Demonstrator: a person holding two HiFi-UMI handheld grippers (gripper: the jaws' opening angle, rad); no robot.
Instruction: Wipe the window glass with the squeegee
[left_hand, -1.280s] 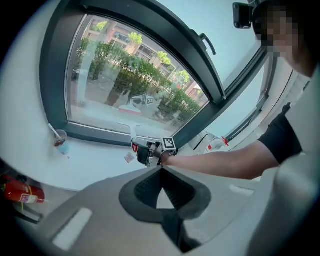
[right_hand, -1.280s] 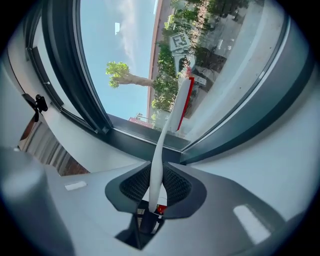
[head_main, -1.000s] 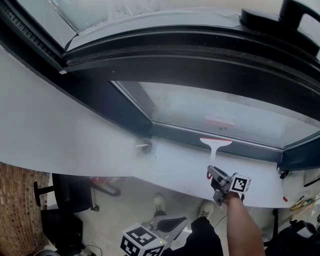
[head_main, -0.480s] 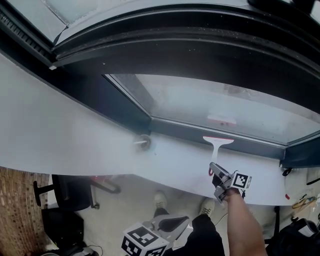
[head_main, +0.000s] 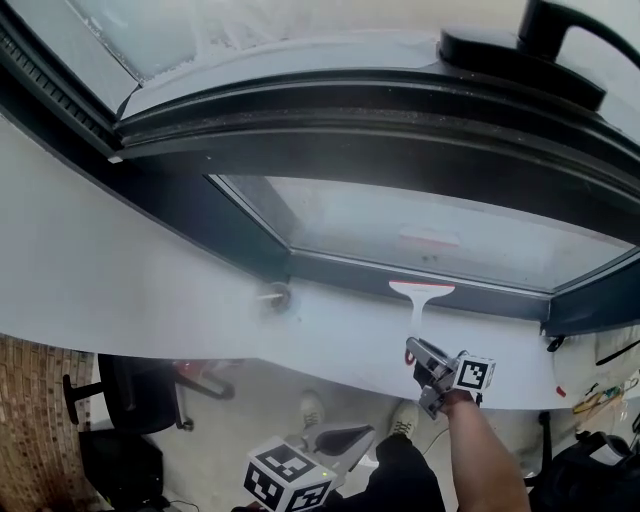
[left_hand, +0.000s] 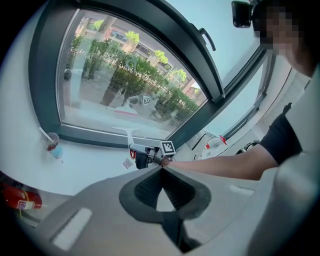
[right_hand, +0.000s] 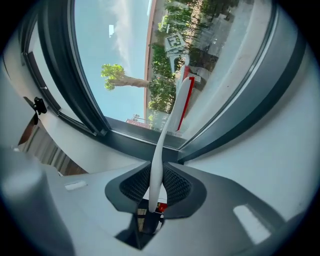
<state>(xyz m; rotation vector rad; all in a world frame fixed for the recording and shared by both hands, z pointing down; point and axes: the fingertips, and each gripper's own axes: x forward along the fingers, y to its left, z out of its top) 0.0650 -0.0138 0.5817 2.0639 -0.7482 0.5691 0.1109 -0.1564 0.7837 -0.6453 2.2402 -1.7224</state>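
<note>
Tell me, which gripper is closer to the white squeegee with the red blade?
Right. The right gripper is shut on the handle of the white squeegee, whose blade is at the window glass. The left gripper hangs low, shut and empty, apart from it.

Dark window frame (head_main: 350, 115), white sill (head_main: 120, 280), black chair (head_main: 140, 388) below

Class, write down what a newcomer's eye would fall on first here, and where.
The white squeegee, clamped in the right gripper, its red-edged blade at the window's lower frame. Next, the broad window glass above it, and a cup on the sill to the left.
</note>
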